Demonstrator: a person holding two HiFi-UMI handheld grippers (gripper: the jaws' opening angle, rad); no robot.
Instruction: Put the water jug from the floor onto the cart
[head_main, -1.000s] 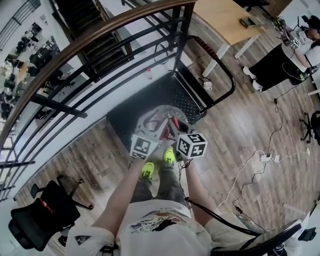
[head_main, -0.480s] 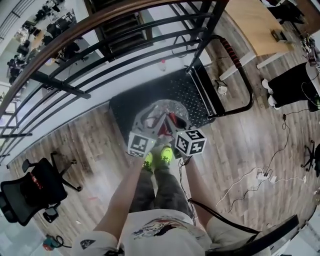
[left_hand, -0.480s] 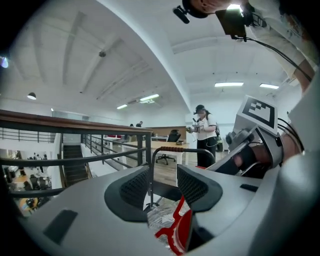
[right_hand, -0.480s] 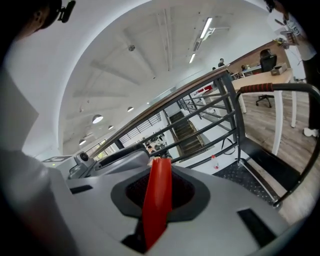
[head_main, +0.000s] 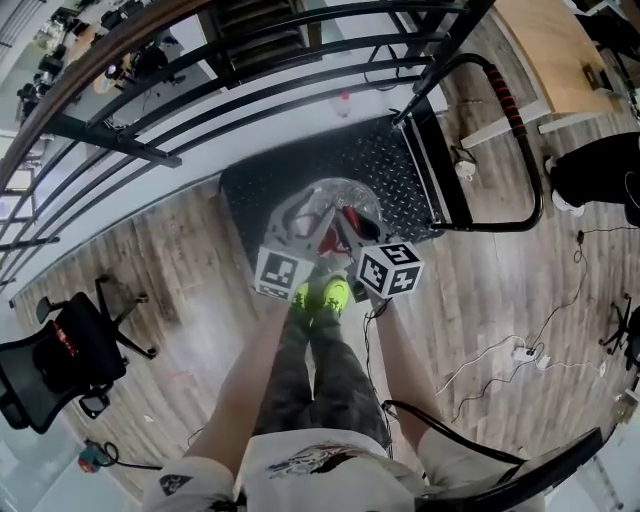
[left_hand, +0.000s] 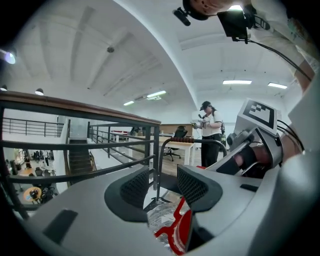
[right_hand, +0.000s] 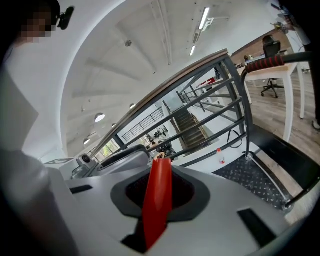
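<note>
Right fingers (right_hand: 131, 192) are nearly shut, clamped on the red handle (right_hand: 157, 200) of the jug (head_main: 325, 205). The strap runs straight up between the pads. Left fingers (left_hand: 135, 187) stand apart with nothing pressed between the pads. The same handle sits low at their root, so at best they hook it without clamping.

Jug position: over the near edge of the cart (head_main: 400, 165), about mid-width, just ahead of the shoes (head_main: 325, 295). Can't tell from the head view whether its base touches the deck yet.

Risks, as I read it:
- Only the right side clamps, on one thin strap. If the strap slides through the pads, the jug drops or swings toward the left.
- With the left fingers loose, any tilt has little to resist it.
- It's hugging the near edge. Set down there with the base overhanging, it tips back onto the feet, so it wants to go further in toward the push bar (head_main: 520, 110) side.
- A hard landing could shove the cart toward the railing (head_main: 200, 110) if it rolls freely.

Containers: the jug is clear-walled with glare on it, so the fill level is unreadable. A small red-capped bottle (head_main: 345, 98) stands beyond the cart's far edge by the railing. Can't make out its contents.
</note>
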